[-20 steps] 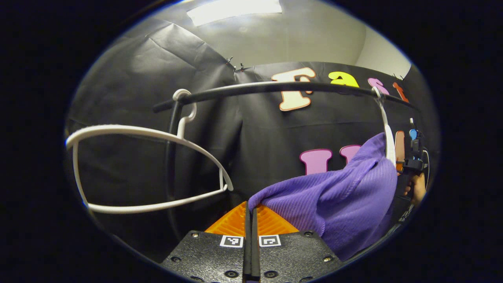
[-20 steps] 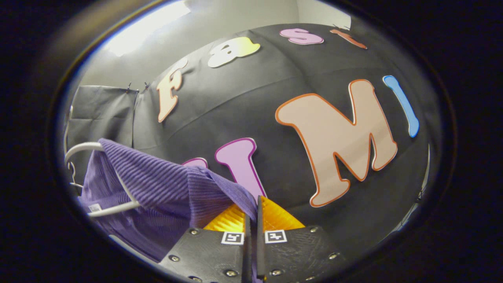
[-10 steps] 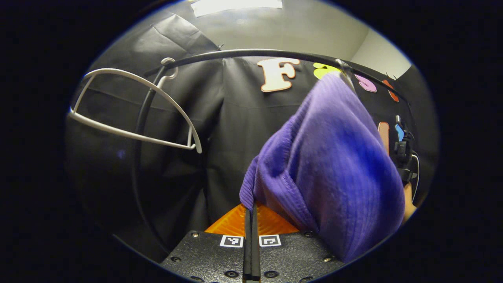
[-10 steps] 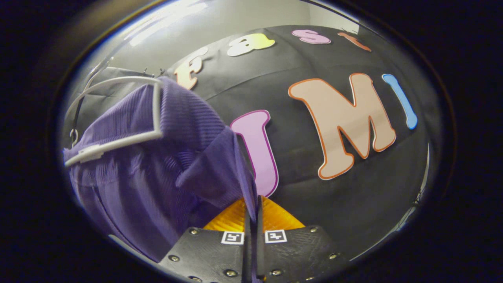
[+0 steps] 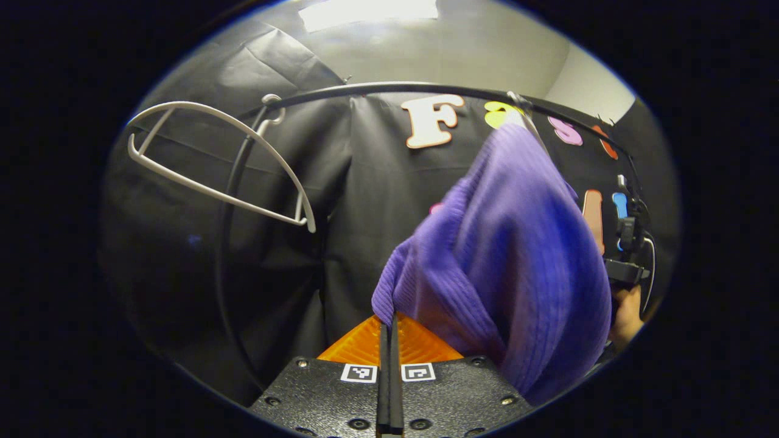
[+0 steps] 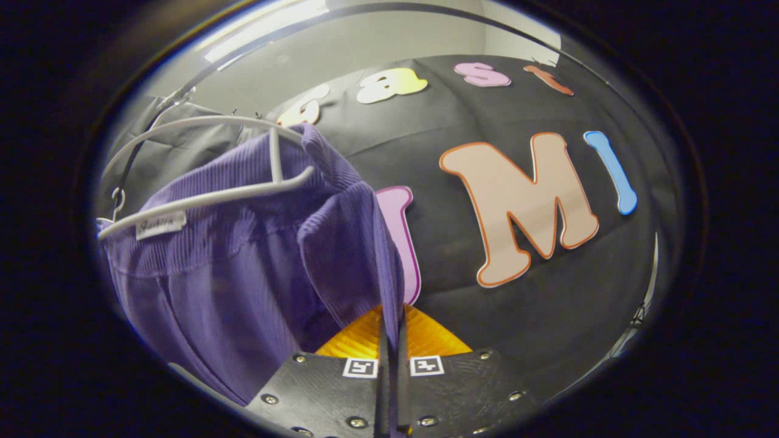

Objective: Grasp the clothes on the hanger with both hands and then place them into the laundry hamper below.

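Left gripper view, ribbed purple knit garment (image 5: 517, 261), curved white hanger (image 5: 225, 158)

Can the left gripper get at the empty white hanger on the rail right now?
Probably not yet: the left gripper is shut on the purple garment. The empty hanger hangs unobstructed up-left on the rail.

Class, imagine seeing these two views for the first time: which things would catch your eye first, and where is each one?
The purple garment stands out first, draped right of centre in the left gripper view, a corner of it pinched by the left hand-held gripper. Up and to the left, an empty white hanger hangs from the black rail. In the right gripper view, the garment is on its own white hanger.
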